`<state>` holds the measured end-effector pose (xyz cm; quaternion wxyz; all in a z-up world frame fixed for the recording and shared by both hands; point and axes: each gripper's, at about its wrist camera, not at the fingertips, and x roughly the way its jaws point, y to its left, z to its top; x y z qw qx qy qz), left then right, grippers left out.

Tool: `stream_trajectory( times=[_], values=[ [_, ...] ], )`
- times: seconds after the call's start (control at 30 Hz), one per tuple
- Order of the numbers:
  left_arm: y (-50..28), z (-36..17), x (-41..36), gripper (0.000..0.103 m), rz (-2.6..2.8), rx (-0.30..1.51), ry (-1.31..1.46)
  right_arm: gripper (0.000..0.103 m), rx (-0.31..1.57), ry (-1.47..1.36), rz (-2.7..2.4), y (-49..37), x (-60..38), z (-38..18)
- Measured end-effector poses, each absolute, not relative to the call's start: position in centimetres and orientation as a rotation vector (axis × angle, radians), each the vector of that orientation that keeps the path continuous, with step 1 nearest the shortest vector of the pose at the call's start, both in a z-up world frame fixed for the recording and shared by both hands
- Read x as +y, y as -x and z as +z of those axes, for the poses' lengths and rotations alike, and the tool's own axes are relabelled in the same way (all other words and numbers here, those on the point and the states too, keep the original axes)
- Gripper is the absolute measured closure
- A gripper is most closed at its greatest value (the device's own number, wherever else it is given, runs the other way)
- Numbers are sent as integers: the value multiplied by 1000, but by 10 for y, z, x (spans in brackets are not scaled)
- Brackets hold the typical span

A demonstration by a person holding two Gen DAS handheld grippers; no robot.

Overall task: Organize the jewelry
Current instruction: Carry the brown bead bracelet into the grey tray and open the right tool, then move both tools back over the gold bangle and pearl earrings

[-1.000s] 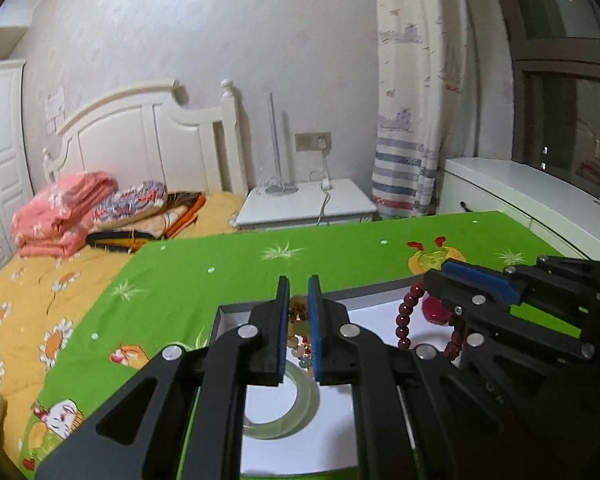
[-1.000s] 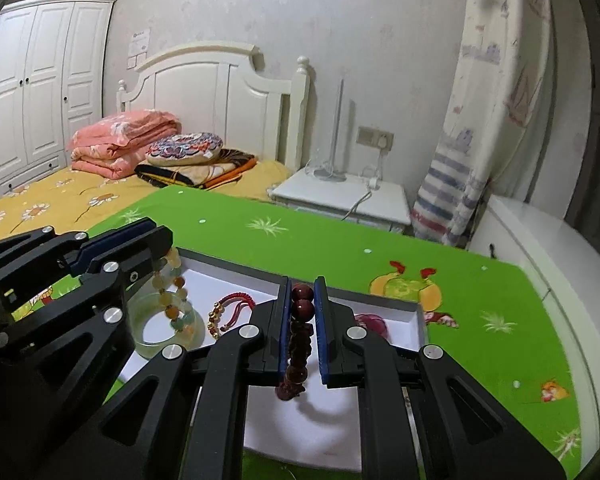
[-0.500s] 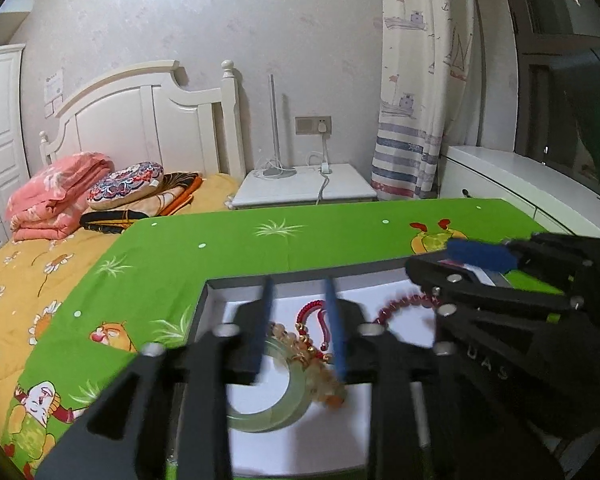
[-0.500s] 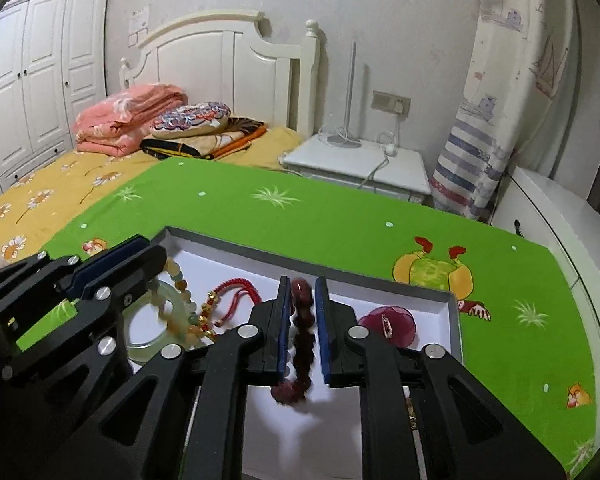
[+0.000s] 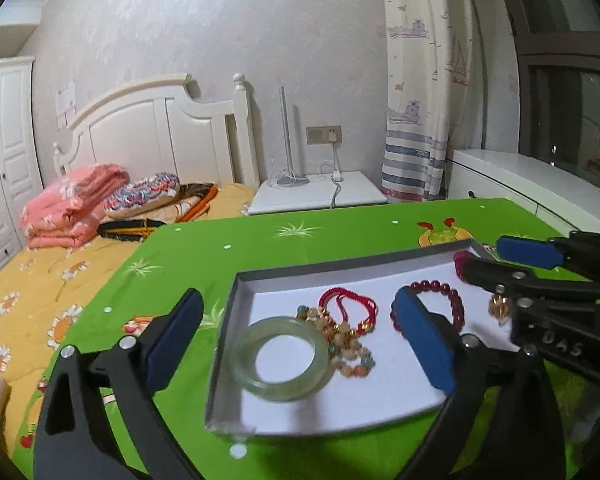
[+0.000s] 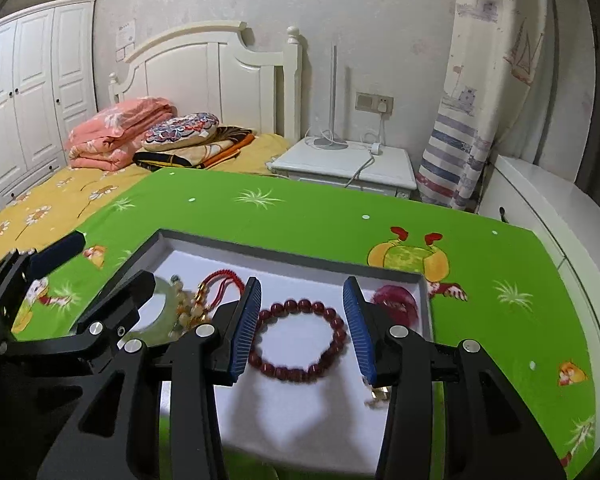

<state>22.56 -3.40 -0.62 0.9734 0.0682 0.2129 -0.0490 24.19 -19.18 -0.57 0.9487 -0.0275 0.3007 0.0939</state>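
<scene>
Bedside tray (image 5: 236, 304) (wardrobe (image 6: 32, 92) right-view only)

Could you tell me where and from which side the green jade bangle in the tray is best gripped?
Probably grip the green jade bangle across its rim on the near-left arc, coming down from above. It lies flat on the white tray floor, and the pale beaded bracelet lies against its right side, so the left arc is clear; one pad should go inside the ring, one outside.
</scene>
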Motion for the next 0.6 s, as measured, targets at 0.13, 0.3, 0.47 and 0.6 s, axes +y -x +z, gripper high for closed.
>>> stream_trajectory(
  times=[0.13,0.3,0.47,0.6],
  values=[
    [-201,-7,-34,8,-91,417,-163,62,606,50,191,-217,-199,-11],
    [-166,-9,-30,5,-116,414,-158,62,618,26,194,-187,-209,-20],
    [-129,-14,-27,5,-130,392,-171,62,668,98,188,-161,-208,-39],
    [-107,-16,-28,5,-137,374,-197,62,685,94,212,-140,-213,-45]
  ],
)
